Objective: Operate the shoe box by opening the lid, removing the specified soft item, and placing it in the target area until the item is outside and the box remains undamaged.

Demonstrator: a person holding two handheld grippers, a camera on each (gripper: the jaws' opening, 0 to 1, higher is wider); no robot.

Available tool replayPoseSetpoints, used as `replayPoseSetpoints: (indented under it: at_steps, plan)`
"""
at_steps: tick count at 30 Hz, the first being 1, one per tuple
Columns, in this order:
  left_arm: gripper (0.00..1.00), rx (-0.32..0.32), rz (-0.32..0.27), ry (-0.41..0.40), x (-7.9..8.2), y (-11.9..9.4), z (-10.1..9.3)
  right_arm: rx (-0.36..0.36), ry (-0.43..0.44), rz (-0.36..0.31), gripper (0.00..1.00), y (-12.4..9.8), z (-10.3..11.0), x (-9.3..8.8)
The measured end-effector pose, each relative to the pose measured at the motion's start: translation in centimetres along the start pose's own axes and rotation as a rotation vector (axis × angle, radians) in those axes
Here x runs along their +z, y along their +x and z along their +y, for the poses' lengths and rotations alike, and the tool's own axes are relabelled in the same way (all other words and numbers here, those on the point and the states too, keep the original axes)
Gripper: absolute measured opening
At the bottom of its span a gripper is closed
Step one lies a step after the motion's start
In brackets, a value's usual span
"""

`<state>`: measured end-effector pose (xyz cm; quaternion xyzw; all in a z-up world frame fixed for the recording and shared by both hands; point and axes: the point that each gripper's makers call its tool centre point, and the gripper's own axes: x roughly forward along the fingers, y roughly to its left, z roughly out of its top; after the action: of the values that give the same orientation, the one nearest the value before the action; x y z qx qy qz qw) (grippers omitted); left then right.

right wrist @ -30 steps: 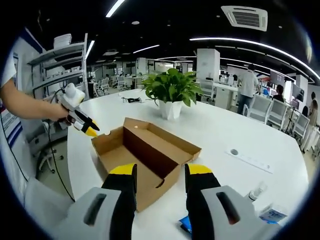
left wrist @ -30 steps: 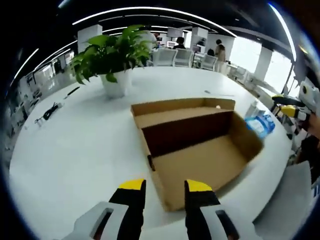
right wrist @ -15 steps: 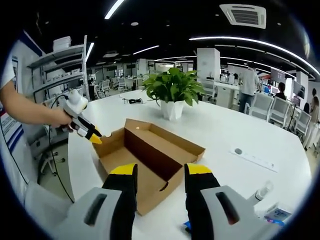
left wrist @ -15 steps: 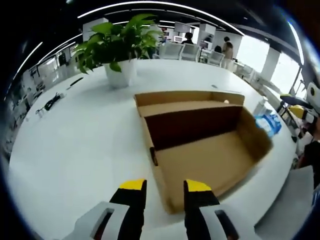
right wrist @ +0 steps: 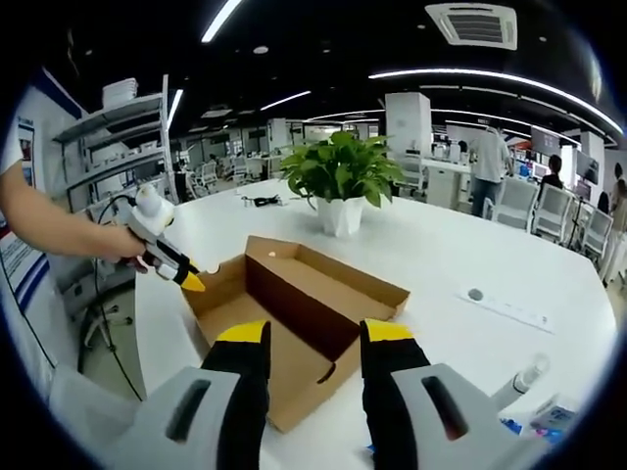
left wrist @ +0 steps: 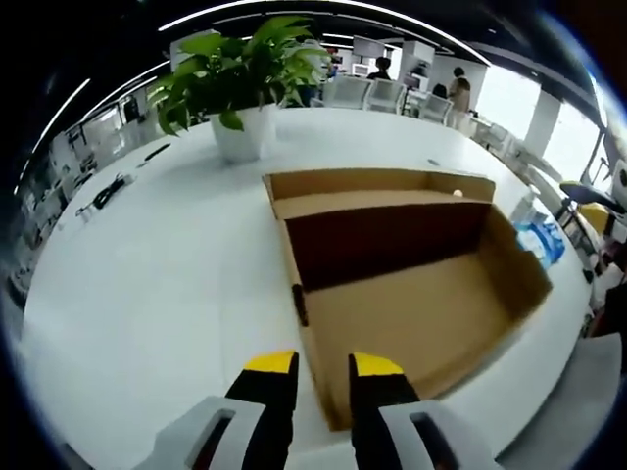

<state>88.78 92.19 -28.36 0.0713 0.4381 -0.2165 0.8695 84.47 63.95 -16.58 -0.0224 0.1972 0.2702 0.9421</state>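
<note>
An open brown cardboard shoe box (left wrist: 411, 304) lies on the white table (left wrist: 167, 294), its inside bare and its lid (left wrist: 372, 186) folded back flat. My left gripper (left wrist: 323, 364) is open, its yellow-tipped jaws standing to either side of the box's near corner. In the right gripper view the left gripper (right wrist: 189, 281), held by a person's hand, touches the left wall of the box (right wrist: 294, 313). My right gripper (right wrist: 313, 336) is open above the box's near side, with nothing in it. A blue soft packet (left wrist: 545, 241) lies on the table beside the box.
A potted plant (left wrist: 240, 88) (right wrist: 338, 181) stands behind the box. A white power strip (right wrist: 505, 305) and a small bottle (right wrist: 526, 377) lie to the right. Cables (left wrist: 103, 191) lie at the far left. Shelving (right wrist: 118, 137) stands behind the person's arm.
The left gripper has come closer to the box's near corner and its jaws have narrowed a little. The right view has barely shifted.
</note>
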Motion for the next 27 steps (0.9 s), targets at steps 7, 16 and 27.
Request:
replayPoseSetpoints:
  at_steps: [7,16,27]
  plan:
    - [0.16,0.027,0.027,-0.020,-0.5,0.4,-0.3,0.016,0.018,-0.013,0.33,1.2,0.2,-0.1]
    - [0.09,0.074,0.053,0.011,-0.8,0.7,0.4,0.017,0.060,-0.028,0.32,2.8,-0.4,-0.1]
    - [0.07,0.111,0.038,-0.028,-1.2,0.6,0.5,-0.030,0.067,-0.020,0.33,5.8,-4.0,1.7]
